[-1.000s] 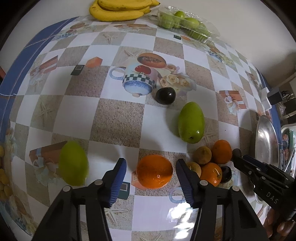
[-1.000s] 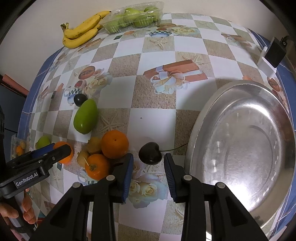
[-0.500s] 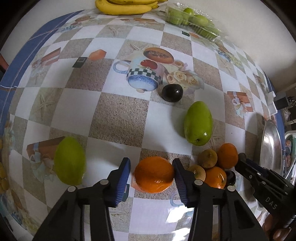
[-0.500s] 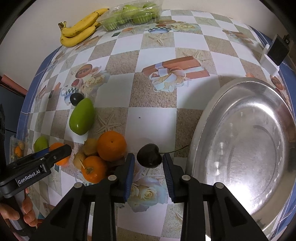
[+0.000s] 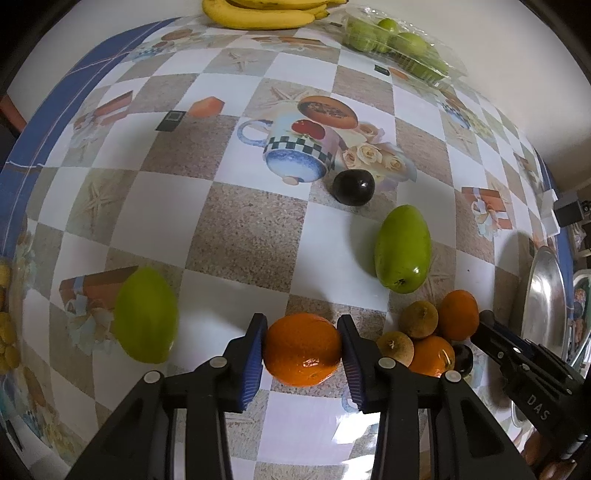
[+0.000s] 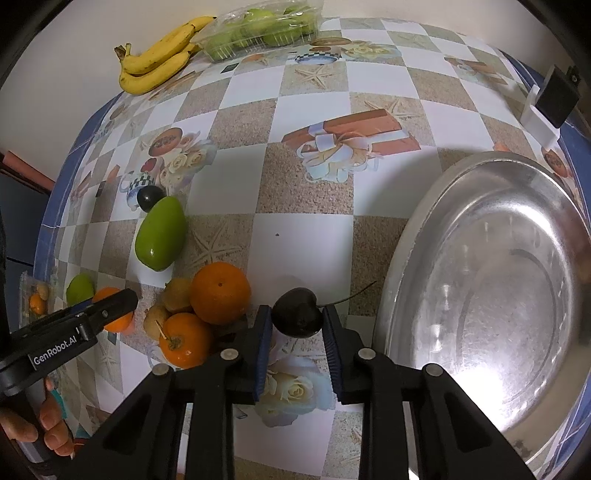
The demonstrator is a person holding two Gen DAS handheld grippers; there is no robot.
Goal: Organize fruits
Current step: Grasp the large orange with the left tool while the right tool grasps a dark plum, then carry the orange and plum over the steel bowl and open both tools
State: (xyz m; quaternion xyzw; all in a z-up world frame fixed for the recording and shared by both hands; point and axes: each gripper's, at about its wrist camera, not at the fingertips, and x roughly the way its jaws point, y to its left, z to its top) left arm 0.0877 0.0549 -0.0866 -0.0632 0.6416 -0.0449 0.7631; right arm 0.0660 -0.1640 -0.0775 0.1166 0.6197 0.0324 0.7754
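Left wrist view: the left gripper (image 5: pixel 302 349) points steeply down at the checked tablecloth (image 5: pixel 236 229), and its blue pads, which stood well clear of the orange (image 5: pixel 302 349) a second ago, now touch it on both sides; the jaws are closing on it as it sits on the cloth. A lime (image 5: pixel 146 314) lies to its left, a green mango (image 5: pixel 402 249) and a dark plum (image 5: pixel 352 187) farther off to the right, and a small heap of two oranges and two brownish fruits (image 5: pixel 430 334) sits just right of the gripper. Bananas (image 5: pixel 266 13) and a clear box of green fruit (image 5: pixel 399 40) lie at the far edge. The right gripper's black body (image 5: pixel 524 373) comes in at the lower right, beside the rim of the steel bowl (image 5: pixel 546 295). Right wrist view: the right gripper (image 6: pixel 297 317) has drawn its pads in from a loose straddle and is now clamped on a dark cherry (image 6: pixel 297 312), whose thin stem points toward the steel bowl (image 6: pixel 406 240) just to the right; the cherry is at the cloth, beside the heap of oranges (image 6: pixel 219 291). The mango (image 6: pixel 160 232) and plum (image 6: pixel 149 196) lie beyond on the left, in the same places as before. The left gripper (image 6: pixel 110 308) shows at the left edge over its orange, with the person's fingers (image 6: pixel 51 424) below.
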